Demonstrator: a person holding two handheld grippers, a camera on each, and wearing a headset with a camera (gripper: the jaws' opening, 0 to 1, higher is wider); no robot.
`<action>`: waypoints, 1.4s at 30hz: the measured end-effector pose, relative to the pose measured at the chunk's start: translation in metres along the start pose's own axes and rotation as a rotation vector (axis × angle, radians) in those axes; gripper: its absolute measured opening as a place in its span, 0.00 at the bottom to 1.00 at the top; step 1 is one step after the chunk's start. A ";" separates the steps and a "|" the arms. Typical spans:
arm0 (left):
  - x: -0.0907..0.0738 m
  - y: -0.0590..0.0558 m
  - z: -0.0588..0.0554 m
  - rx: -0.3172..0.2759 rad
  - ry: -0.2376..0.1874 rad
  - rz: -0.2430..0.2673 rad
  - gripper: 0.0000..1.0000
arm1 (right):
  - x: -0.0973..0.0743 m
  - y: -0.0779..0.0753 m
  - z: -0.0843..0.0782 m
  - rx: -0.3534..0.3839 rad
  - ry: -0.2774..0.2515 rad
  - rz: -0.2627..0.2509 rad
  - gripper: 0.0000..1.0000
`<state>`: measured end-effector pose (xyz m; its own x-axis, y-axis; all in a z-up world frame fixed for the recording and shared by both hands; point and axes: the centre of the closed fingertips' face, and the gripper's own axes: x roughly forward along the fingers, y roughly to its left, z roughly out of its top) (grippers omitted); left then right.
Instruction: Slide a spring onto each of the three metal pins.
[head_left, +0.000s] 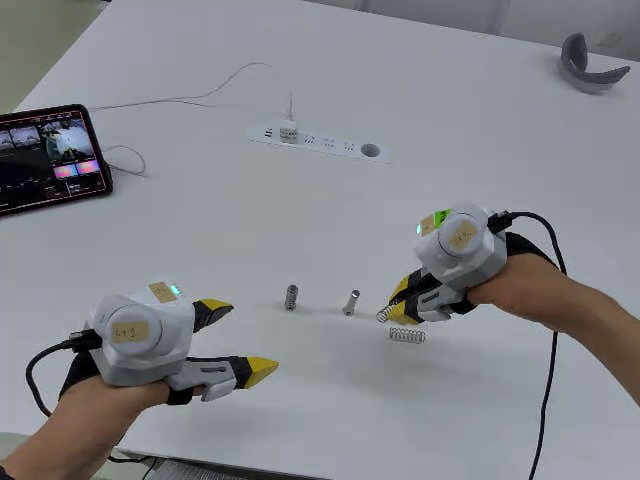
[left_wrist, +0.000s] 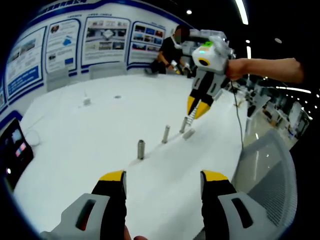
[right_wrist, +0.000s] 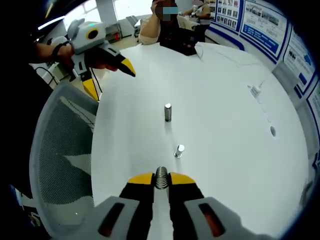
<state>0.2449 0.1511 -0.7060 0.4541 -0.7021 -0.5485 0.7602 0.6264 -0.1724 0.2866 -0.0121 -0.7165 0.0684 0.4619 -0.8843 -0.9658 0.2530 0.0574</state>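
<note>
The step in hand looks like the second spring. The right gripper (head_left: 393, 310) has its fingers clenched on a spring (right_wrist: 160, 177), pinched near its lower end. It holds the spring low over the table (head_left: 450, 130), just right of the bare pin (head_left: 351, 302). That pin stands upright with nothing on it. A little to its left, the left pin (head_left: 291, 297) appears to wear a coil round its shaft, so one of the three seems done. As holders go, the left pin is loaded and the bare pin is empty. A loose spring (head_left: 406, 335) lies flat on the table, just on the near side of the right gripper. Whether a pin sits inside the held spring cannot be told.

The left gripper (head_left: 238, 337) hovers at the near left with its fingers released wide and holding nothing, well apart from both pins.

In my judgement, the next move is to stand the held spring upright over the bare pin's top, line its bore up with the shaft, and lower it. The spring looks tilted in the head view, so a skewed approach could snag a coil on the pin's rim or knock the pin over. A tablet (head_left: 50, 155) and a power strip (head_left: 315, 140) lie farther back.
</note>
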 end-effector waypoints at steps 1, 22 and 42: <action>-0.001 0.000 -0.001 -0.005 0.000 -0.001 0.61 | 0.001 -0.002 0.001 -0.001 0.004 -0.001 0.12; -0.010 0.007 -0.012 -0.044 0.005 0.018 0.62 | 0.017 -0.031 0.018 -0.012 0.024 -0.025 0.12; -0.014 0.012 -0.015 -0.065 0.001 0.028 0.62 | 0.031 -0.032 0.028 -0.044 0.046 0.003 0.12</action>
<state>0.2406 0.1735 -0.7125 0.4745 -0.6833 -0.5549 0.7154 0.6667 -0.2092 0.3265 0.0177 -0.7333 0.0551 0.4231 -0.9044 -0.9761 0.2134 0.0403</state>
